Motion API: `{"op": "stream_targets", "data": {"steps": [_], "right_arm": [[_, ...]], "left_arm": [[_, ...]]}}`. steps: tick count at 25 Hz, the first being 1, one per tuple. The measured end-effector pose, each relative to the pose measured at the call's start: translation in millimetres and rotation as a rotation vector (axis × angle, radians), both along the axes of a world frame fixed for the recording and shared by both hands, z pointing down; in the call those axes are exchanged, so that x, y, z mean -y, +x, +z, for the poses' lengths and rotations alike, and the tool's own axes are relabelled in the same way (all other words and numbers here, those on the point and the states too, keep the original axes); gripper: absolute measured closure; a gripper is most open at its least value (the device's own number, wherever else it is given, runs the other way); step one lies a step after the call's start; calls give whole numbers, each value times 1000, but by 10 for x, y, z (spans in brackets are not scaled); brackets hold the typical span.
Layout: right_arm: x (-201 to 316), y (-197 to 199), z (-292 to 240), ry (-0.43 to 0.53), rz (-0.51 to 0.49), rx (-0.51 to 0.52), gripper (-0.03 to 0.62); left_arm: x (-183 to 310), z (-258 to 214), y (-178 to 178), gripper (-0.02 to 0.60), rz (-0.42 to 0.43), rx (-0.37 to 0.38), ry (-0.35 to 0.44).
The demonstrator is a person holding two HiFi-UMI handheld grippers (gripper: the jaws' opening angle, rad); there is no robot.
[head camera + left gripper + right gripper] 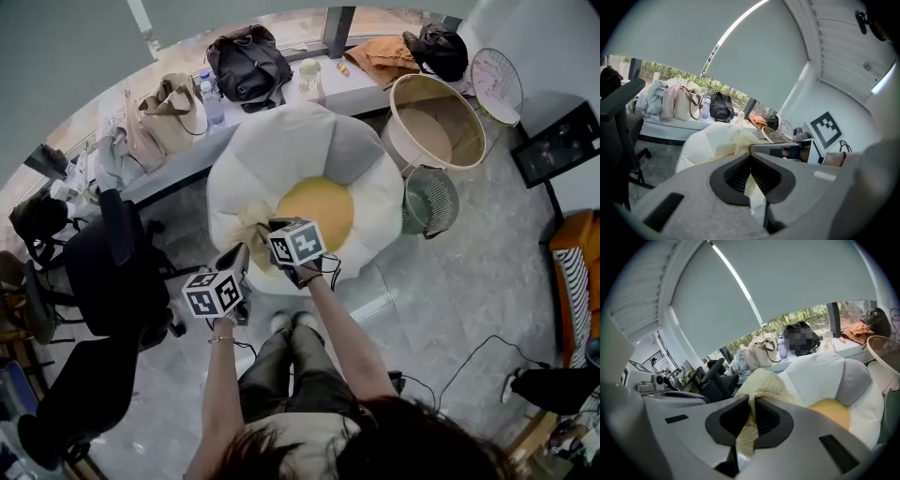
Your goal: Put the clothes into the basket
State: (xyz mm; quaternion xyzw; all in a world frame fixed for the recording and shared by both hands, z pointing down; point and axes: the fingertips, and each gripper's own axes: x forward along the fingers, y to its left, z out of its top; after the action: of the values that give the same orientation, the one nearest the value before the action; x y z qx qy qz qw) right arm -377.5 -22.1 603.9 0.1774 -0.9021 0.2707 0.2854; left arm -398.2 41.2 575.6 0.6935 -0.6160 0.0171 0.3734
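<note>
Several bags [248,61] on counter [361,91], flower cushion [300,150], basket [424,131] on floor [469,281], cloth [255,225] in jaws

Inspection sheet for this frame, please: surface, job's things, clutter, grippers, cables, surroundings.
Surface: flower-shaped cushion, white petals, yellow centre.
Job's things: pale yellow cloth held above the cushion; round basket at upper right, looks empty.
Clutter: bags on the window ledge.
Grippers: left gripper and right gripper both shut on the cloth.
Cables: black cable across the floor.
Surroundings: black office chair, wire bin.
</note>
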Motion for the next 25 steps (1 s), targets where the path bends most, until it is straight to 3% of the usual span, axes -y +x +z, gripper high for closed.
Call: {"op": "stream_targets", "data": {"steps": [10,25], "right_arm": [[98,152,-591,43,75,62,569],[451,1084,-978,109,263,62,569]], "left_arm": [[101,-424,175,571,110,20,45],[435,-732,828,571,288,26,92]]}}
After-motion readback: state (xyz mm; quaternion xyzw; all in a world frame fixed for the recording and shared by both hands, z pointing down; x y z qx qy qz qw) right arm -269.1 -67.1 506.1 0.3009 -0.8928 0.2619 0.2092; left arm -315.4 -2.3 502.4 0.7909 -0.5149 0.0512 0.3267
